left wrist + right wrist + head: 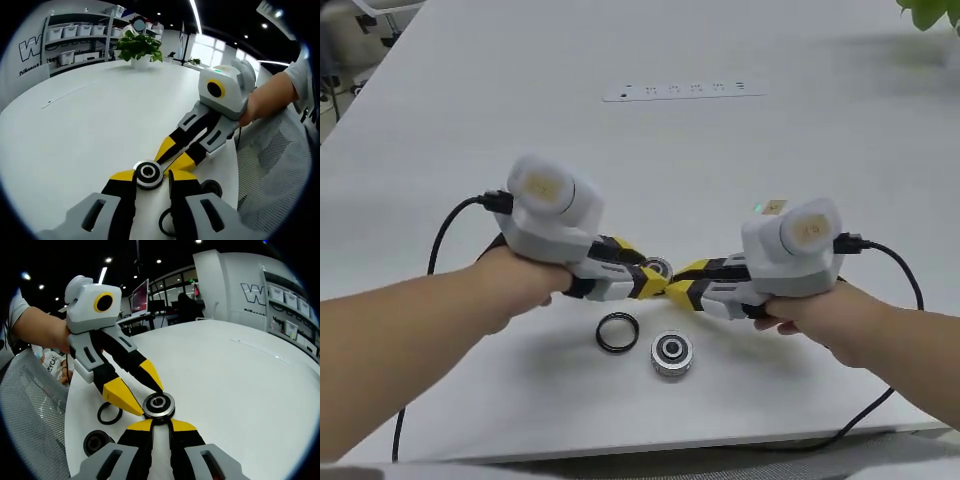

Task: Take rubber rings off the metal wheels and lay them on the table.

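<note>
White table (pixel 770 160), with shelves (pixel 75 45) of bins and a plant (pixel 139 47) at the far side. The left gripper (pixel 150 177) is clamped on a ringed wheel (pixel 657 268). The right gripper (pixel 161 426) has its jaws nearly together at the wheel's rim; I cannot tell if they grip. Nearer lie 1 bare wheel (pixel 672 353) and, to its left, 1 loose ring (pixel 601 332).
</note>
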`<state>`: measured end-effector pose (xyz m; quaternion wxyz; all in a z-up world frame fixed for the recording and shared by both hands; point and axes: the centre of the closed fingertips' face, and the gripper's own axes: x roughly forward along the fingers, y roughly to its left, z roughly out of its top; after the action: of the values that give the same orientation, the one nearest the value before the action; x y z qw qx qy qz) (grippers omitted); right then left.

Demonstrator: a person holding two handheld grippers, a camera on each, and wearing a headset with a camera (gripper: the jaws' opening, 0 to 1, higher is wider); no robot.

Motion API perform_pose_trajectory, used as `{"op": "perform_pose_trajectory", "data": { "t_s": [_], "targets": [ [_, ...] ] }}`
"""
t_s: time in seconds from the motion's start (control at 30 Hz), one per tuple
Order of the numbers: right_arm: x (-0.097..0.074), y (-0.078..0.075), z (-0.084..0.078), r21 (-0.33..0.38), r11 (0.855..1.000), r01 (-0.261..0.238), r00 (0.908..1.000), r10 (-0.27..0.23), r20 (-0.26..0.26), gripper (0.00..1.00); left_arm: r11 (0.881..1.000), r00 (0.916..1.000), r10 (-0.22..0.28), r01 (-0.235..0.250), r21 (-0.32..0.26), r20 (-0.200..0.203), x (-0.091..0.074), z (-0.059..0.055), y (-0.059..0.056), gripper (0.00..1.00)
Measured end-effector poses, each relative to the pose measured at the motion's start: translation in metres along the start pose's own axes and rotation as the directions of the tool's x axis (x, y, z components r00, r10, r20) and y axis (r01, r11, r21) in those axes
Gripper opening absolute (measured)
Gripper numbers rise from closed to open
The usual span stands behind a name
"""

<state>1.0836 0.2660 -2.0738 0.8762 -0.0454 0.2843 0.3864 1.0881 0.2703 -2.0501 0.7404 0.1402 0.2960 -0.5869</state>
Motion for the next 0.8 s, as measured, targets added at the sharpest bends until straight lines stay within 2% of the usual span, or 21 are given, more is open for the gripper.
{"op": "perform_pose_trajectory", "data": {
  "t_s": [0.1, 0.37, 0.53, 0.67, 0.8],
  "targets": [
    [0.0, 0.0, 0.0, 0.0, 1.0, -0.001, 1.0, 0.001, 0.001, 0.09, 1.0, 1.0, -0.001, 0.001, 0.006, -0.002, 0.0014, 0.0006, -0.0012, 0.17],
    [0.0001, 0.0, 0.0, 0.002, 1.0, -0.001, 1.0, 0.001, 0.004, 0.09, 0.995, 0.9992, 0.037, -0.035, 0.091, -0.017, 0.0042, -0.0008, 0.0032, 0.11],
    [0.0002, 0.0002, -0.0001, 0.003, 1.0, -0.001, 1.0, 0.001, 0.006, 0.08, 0.984, 0.9966, 0.077, -0.072, 0.166, -0.028, 0.0048, -0.0016, 0.0037, 0.08],
    [-0.0004, -0.0005, -0.0001, 0.017, 1.0, -0.003, 0.9999, 0.003, 0.01, 0.07, 0.985, 0.9968, 0.078, -0.075, 0.157, -0.017, 0.0053, -0.0017, 0.0063, 0.08],
    [-0.0024, -0.0017, -0.0003, 0.061, 0.998, -0.006, 0.9999, 0.005, 0.016, 0.0, 0.984, 0.9963, 0.086, -0.083, 0.156, -0.009, 0.0043, -0.0016, 0.0058, 0.08]
  ]
}}
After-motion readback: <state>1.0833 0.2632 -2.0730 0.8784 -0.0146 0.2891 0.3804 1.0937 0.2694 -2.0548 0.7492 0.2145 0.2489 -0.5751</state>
